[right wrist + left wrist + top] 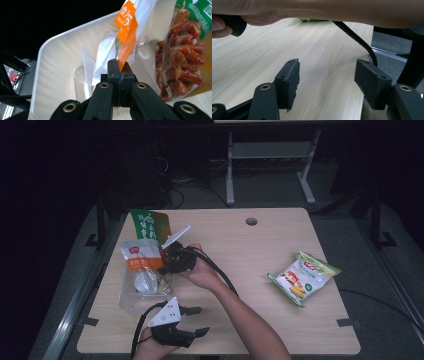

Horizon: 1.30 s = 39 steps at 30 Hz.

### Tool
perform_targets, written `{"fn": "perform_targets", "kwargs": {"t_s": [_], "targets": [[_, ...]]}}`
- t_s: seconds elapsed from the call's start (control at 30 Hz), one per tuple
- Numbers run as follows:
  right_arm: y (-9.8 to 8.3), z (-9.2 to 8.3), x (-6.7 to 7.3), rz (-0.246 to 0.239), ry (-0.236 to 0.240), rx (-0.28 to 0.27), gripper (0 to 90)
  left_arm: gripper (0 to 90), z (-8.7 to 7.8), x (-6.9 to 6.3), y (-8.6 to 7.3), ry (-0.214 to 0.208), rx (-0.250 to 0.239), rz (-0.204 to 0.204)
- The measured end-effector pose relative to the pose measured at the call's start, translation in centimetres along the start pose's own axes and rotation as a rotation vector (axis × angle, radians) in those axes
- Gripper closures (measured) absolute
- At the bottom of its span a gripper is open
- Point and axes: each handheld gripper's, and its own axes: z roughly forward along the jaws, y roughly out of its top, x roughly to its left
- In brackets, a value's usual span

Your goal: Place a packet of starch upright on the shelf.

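A clear snack packet with an orange label (127,30) stands in a clear plastic bin (60,62) at the left side of a light wooden table (240,250), its lower edge pinched between the closed jaws of the right gripper (119,65). In the high view the same packet (141,256) rises above the bin (131,301), with the right gripper (172,261) reaching in from the right, the person's right hand (202,272) around its body and a black cable (220,272) trailing back along the forearm. Just behind the orange-labelled packet, a green packet (150,226) leans in the same bin; the right gripper view shows red-brown snack pieces (182,60) through its clear window, close beside the held packet.

Nearer the table's front edge, the left gripper (196,321) rests in the person's left hand (150,349), its jaws standing apart with nothing between them. The left gripper view looks along those parted pads (288,80) over bare wood, under the right forearm (352,12) that crosses the top of that picture.

Well apart from all this, a green-and-white bag printed with corn (303,277) lies flat on the right side of the table.
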Motion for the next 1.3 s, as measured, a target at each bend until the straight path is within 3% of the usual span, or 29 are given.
{"fn": "perform_targets", "kwargs": {"t_s": [0.1,0.17,0.23,0.4,0.53,0.73,0.93,1.3], "targets": [[-0.2,-0.1,-0.1,0.027,0.027,-0.002,87.6,36.5,0.1,-0.1,0.0,-0.003,0.000,0.001],[-0.3,0.2,0.2,0.015,0.047,0.038,83.6,36.5,0.1,-0.1,0.0,-0.004,-0.002,0.002],[-0.6,0.6,0.5,-0.019,0.028,0.076,86.5,36.5,0.1,-0.1,0.0,-0.006,-0.002,-0.003],[-0.8,0.8,0.6,-0.017,0.025,0.082,90.0,36.5,0.0,-0.2,0.0,-0.003,-0.003,-0.002],[-1.2,1.5,0.7,-0.052,0.001,0.119,90.0,36.6,0.0,-0.2,0.1,-0.004,-0.003,-0.002],[-2.0,1.9,0.5,-0.021,0.006,0.131,90.0,36.6,0.1,-0.2,0.1,-0.007,-0.002,-0.004],[-2.5,1.1,0.0,0.005,0.031,0.064,83.4,36.6,0.1,-0.2,0.0,-0.003,0.003,-0.002],[-3.0,-2.8,0.8,0.025,0.039,-0.029,69.8,36.4,0.3,-0.3,0.1,-0.005,0.017,0.004]]}}
